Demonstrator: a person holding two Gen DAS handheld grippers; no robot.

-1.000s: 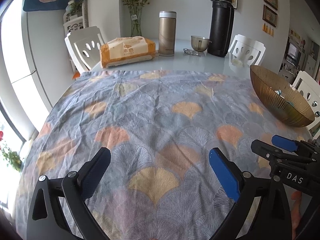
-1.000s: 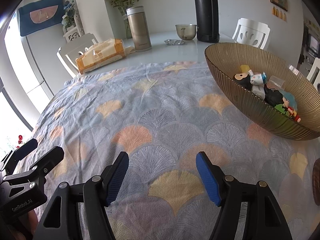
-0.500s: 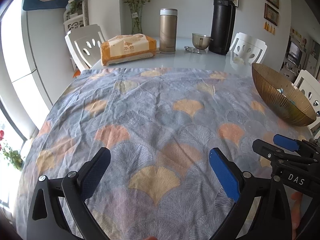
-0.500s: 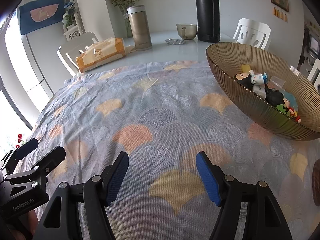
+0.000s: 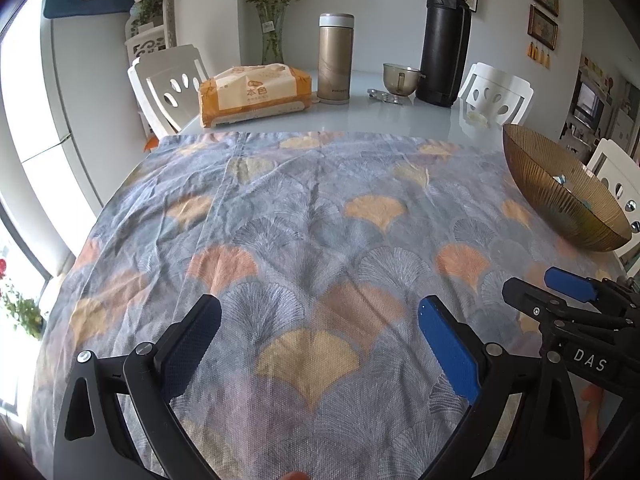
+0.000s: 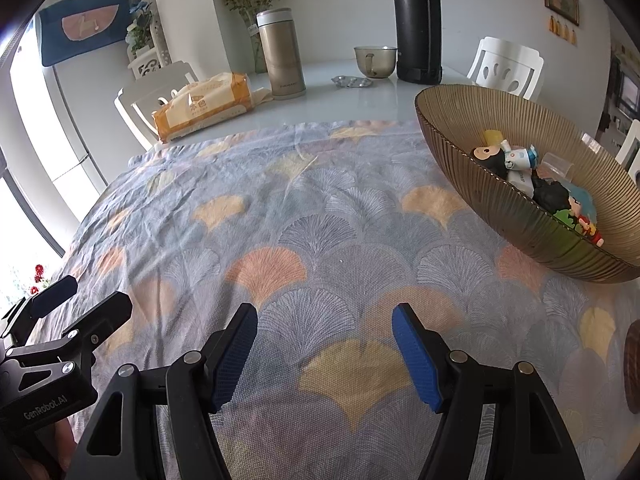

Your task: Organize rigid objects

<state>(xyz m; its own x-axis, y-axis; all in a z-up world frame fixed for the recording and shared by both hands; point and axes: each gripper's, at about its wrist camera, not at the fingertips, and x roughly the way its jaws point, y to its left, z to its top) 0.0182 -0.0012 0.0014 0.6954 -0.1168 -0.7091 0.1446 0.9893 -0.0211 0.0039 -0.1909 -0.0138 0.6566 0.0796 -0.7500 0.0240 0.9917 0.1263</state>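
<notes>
A ribbed amber glass bowl (image 6: 520,236) stands on the patterned cloth at the right and holds several small toy figures (image 6: 516,164). In the left wrist view the same bowl (image 5: 560,204) sits at the far right. My right gripper (image 6: 324,314) hovers over the cloth, left of the bowl, open with nothing between its blue pads. My left gripper (image 5: 320,308) is open and empty over the cloth too. Each gripper shows at the edge of the other's view: the right gripper (image 5: 530,282) and the left gripper (image 6: 86,300).
Beyond the cloth (image 5: 312,216), on the bare white table (image 5: 400,120), stand a tissue pack (image 5: 256,94), a gold flask (image 5: 335,60), a tall black flask (image 5: 444,40), a small glass cup (image 5: 400,78) and a flower vase (image 5: 272,36). White chairs (image 5: 172,84) ring the table.
</notes>
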